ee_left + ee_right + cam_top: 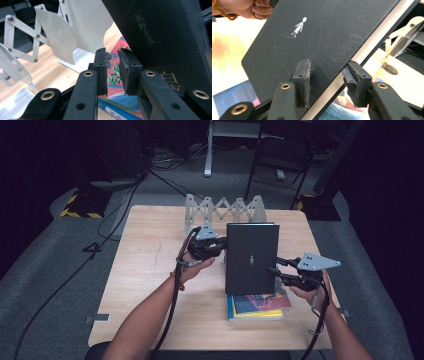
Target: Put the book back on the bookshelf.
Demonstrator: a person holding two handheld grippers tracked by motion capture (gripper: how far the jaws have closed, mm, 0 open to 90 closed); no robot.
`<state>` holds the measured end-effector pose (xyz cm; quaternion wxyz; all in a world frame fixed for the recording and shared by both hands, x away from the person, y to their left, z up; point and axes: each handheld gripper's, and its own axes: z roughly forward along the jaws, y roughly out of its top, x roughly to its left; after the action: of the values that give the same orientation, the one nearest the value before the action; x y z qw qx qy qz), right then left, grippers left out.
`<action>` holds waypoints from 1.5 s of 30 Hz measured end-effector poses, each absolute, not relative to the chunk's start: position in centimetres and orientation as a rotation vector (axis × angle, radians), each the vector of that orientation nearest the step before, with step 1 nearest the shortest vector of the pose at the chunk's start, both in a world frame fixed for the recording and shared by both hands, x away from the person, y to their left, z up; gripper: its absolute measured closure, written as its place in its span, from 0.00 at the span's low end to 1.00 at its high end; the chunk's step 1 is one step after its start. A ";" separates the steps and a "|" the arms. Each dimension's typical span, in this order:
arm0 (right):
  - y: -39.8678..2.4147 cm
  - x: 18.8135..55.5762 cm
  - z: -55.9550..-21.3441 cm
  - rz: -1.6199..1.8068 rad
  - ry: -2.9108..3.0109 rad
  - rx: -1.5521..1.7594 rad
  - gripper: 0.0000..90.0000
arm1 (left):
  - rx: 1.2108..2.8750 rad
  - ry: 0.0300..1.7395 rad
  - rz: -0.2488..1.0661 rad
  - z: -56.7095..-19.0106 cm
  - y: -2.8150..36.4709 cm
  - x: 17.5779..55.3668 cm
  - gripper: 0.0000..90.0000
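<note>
At mid-table, clenched on the left edge of a thin black hardcover book (250, 255) with the left gripper (223, 246), pads drawn close together. Straddling the same book's lower right edge with the right gripper (276, 267): one pad over the cover, the other under the cream page edge; cannot tell whether pressing yet. Raised clear of the light wooden table (150, 270), tilted, cover with its small white figure facing up and toward the near side. Directly beneath, near the table's near right part, lying flat: a stack of colourful paperback books (257, 307) in blue, yellow and red. Beyond, at the far edge, standing upright: a grey metal accordion book rack (225, 209).
</note>
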<state>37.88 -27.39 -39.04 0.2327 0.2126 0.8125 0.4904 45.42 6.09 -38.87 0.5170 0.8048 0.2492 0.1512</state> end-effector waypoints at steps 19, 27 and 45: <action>-27.8 35.3 -39.1 1.332 2.161 0.512 0.75 | 1.940 0.565 0.423 -37.4 6.4 43.0 0.72; -28.0 34.7 -39.3 1.342 2.146 0.472 0.75 | 1.939 0.534 0.446 -37.5 7.4 42.5 0.61; -28.3 34.0 -39.2 1.393 2.128 0.395 0.76 | 1.958 0.351 0.217 -39.7 9.5 42.1 0.53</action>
<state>34.04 -28.30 -39.19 0.2801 0.1472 0.7936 0.5196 42.10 9.49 -39.71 0.5398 0.8237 0.1479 0.0914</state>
